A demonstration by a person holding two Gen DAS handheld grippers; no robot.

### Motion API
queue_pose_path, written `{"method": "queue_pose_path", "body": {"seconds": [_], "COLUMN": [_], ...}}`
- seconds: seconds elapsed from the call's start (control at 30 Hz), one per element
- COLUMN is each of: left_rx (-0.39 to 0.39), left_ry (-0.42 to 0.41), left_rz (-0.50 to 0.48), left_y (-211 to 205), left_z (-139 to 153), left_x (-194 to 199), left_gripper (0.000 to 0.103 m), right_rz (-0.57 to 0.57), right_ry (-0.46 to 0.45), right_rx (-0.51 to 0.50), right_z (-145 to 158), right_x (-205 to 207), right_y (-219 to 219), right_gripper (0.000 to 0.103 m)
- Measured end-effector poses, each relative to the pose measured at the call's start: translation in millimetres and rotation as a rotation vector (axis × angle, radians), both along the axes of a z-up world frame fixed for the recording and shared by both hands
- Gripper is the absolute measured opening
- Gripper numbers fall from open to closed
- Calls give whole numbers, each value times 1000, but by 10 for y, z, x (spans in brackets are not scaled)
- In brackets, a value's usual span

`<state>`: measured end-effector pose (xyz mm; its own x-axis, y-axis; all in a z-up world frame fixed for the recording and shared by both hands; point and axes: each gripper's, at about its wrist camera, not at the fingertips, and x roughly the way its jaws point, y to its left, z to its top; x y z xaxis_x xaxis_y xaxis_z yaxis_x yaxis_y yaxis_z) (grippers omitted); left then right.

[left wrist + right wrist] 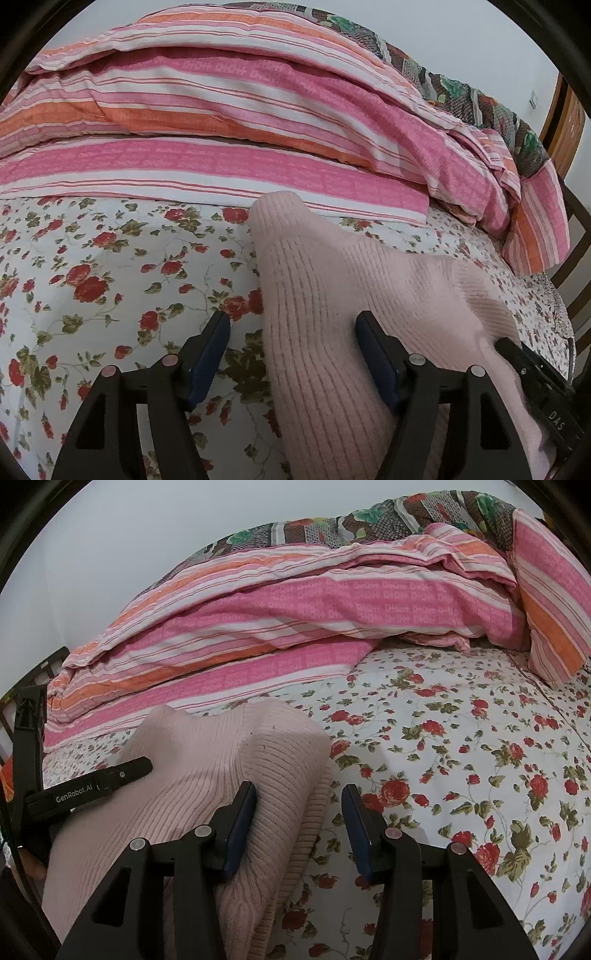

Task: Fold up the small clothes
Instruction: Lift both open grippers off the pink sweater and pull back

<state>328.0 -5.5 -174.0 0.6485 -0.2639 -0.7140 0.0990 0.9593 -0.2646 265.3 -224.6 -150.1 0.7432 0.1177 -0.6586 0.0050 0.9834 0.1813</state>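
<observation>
Pale pink ribbed knit: the sweater (332, 314) lies on the floral bedsheet (92, 266), its far end just short of the striped pink-and-orange quilt (221, 122) heaped along the back of the bed, w/ a darker patterned blanket (461, 92) behind that. Landmark for all positions = the sweater.

Left claw (291, 350): released, jaws spread wide, straddling the sweater's left edge; one pad over bare sheet beside the knit, the other over the knit itself. Whether the pads touch the fabric can't be told. Right claw (299, 823): also released, jaws apart, straddling the sweater's right edge, where a thick ribbed band, prob. the hem or a folded-over layer, bulges up near the inner pad. Each claw shows in the other's view, lying on or just over the sweater's opposite side.

Judged stage: both claws set to pinch opposite edges for a fold; no grip yet.

Risks from here:
- Right claw may close on only the top layer of the bulged edge, so lower layers stay behind and the fold skews. Cause: stacked, loose knit.
- Left claw may catch bedsheet along w/ the knit, since one pad sits over the sheet; lifting would drag the sheet.
- Uneven pinch depth left vs. right gives a crooked fold line.
- Stretchy rib may slip out under its own weight if gripped too near the edge.
</observation>
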Motion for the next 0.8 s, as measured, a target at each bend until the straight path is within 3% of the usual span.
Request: {"method": "queue_pose_path", "body": {"seconds": [0.27, 0.6, 0.8], "left_rx": [161, 159, 205], "left_ry": [-84, -80, -84], "left_rz": [-35, -38, -53], "left_y": [-171, -164, -151], "left_z": [250, 500, 538], "left_x": [-508, -1213, -1661], "left_gripper": [68, 68, 68], "right_rz": [4, -13, 8], "right_ry": [-3, -12, -23], "right_rx": [-8, -30, -122], "right_z": [18, 162, 326], "right_x": [-12, -442, -878], "right_y": [12, -5, 84], "right_gripper": [48, 48, 48]}}
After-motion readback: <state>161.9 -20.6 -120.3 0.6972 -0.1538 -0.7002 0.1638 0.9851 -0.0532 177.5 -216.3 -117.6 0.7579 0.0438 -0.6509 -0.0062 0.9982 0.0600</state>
